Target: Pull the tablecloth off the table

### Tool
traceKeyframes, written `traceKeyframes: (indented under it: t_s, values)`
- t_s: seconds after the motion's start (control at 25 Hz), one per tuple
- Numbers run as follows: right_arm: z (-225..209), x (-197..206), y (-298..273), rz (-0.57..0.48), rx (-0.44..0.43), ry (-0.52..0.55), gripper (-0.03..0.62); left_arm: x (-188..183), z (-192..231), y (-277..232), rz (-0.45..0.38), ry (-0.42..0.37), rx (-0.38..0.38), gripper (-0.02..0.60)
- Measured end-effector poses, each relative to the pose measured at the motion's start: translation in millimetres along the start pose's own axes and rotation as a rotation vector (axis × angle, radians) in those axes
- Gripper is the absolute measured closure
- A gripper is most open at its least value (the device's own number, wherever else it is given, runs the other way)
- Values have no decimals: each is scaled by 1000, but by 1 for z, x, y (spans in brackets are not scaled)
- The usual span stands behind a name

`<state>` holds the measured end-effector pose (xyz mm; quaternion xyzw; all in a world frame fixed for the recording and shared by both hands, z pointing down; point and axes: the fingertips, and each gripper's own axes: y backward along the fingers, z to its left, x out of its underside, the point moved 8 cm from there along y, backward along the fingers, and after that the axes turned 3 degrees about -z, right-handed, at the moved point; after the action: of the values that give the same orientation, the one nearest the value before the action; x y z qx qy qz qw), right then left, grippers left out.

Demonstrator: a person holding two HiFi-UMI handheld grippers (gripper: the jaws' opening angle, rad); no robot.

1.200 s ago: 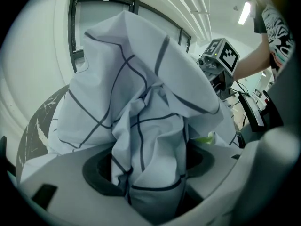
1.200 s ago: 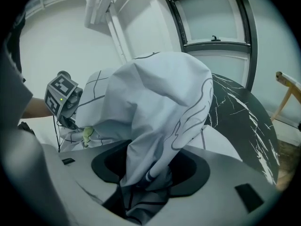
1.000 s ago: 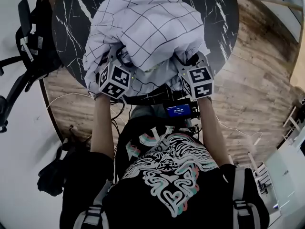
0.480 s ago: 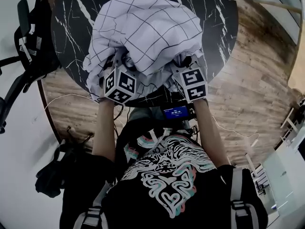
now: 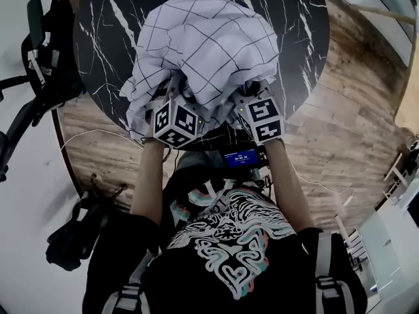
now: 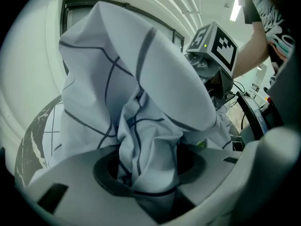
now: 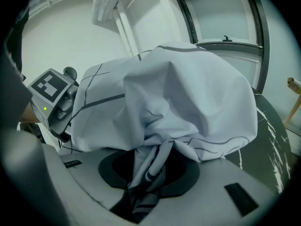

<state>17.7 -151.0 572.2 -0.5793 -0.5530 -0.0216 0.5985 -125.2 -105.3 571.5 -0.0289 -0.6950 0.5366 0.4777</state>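
In the head view, a white tablecloth with thin dark grid lines (image 5: 209,41) is seen bunched into a tall, crumpled heap on the near half of a round black tabletop with white marble veins (image 5: 105,31). The far and side parts of the tabletop are left bare. The left gripper (image 5: 171,104) and the right gripper (image 5: 252,103) are held side by side at the near edge of the heap, their tips buried in the folds. Each gripper is topped by a cube with square markers. Below them, the person's two bare forearms and a black shirt with a white swirling print (image 5: 229,241) are visible. A light wooden floor (image 5: 340,129) lies around the tabletop.

In the left gripper view, a thick twist of the tablecloth is seen pinched between the jaws, which are closed tightly on it. The rest of the fabric billows upward and fills most of the picture. The right gripper's cube is seen just beyond the fabric, at upper right, and a strip of the tabletop shows at lower left.

In the right gripper view, a gathered fold of the tablecloth is likewise clamped between the jaws. The heap rises above them. The left gripper's cube is seen at left, the dark tabletop at right, and a dark-framed window (image 7: 225,18) behind.
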Motion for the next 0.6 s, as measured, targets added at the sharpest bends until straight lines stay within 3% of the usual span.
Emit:
traceKeyframes:
  t_s: [0.6]
  values:
    - [9, -11, 9, -35, -53, 36, 508, -11, -11, 12, -65, -8, -58, 397]
